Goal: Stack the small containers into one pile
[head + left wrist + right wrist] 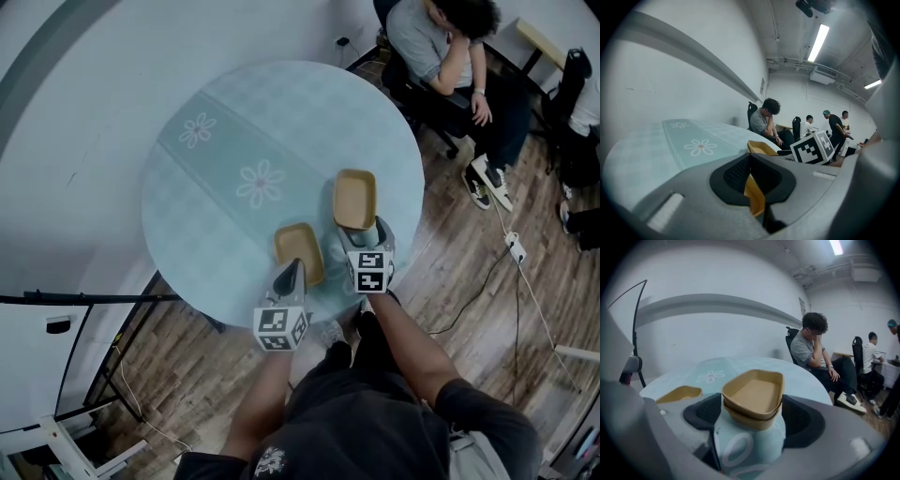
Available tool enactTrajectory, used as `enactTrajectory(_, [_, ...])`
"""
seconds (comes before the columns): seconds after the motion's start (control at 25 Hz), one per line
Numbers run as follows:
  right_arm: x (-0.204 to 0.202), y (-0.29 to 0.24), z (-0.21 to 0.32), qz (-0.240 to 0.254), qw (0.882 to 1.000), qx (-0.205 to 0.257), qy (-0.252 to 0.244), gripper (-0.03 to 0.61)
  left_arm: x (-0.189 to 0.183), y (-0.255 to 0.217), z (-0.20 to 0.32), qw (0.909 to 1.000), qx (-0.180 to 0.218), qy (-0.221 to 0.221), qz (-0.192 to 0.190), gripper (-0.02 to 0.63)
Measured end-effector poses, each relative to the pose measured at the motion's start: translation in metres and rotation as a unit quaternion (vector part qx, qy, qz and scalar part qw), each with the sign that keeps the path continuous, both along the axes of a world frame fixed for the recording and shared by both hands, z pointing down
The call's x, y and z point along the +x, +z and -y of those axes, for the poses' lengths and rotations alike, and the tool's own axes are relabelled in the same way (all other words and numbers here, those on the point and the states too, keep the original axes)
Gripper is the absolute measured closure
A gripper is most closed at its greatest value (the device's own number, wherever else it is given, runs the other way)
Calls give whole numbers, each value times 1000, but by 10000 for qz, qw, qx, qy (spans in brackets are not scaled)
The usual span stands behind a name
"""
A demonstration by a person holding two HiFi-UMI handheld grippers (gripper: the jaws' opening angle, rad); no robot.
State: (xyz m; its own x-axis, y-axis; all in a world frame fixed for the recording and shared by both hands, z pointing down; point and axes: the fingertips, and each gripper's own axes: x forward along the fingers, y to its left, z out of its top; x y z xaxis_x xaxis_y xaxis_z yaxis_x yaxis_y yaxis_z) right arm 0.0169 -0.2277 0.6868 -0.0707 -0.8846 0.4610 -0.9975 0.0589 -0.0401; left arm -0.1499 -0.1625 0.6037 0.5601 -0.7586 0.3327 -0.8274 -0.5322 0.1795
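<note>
The likeliest slip is at the left gripper (296, 265). Its jaws are pressed together on only the thin near rim of the single tan, rounded-rectangular pulp container (300, 246), at the near middle of the round table with its pale blue flowered cloth (216, 112). So slight a bite could let that container swing, tilt or drop when lifted, and land skew on the pile. Just to its right, the right gripper (752, 414) has its jaws spread wide round the near end of the stack of two nested tan containers (753, 394). Its black pads (707, 411) meet the side walls with no gap I can see. A harder squeeze might bow those soft walls so that the third will not seat (the fingers also crowd the approach). A shove could slide the stack over the cloth. Hard to tell are whether the stack rests on the cloth or hangs just above it, and how deep the rim sits in the left pinch, since that gripper's own body hides most of the container.
</note>
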Motion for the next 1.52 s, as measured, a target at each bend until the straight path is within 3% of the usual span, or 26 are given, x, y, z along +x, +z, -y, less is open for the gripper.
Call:
enactTrajectory(0.2, [0,5,-3,12,9998,-172,-119,178,0,1,-2,10000,-30,30,14,609])
enactTrajectory(0.64, [-23,-57,-34,-27,9960,356,-824,194,-5,-10,-10,10000,-41,5,-87,609])
enactTrajectory(0.72, [-25,-74,-40,-102,9948,482,-895,237,-2,-20,-9,9999,39,53,-135,609])
enactTrajectory(1.08, [-7,-134,-64,-275,9914,867,-944,564,24,-54,-19,9995,244,81,-202,609])
enactTrajectory(1.52, [-12,-162,-93,-146,9781,961,-1838,575,61,-72,-52,9987,273,-368,-224,609])
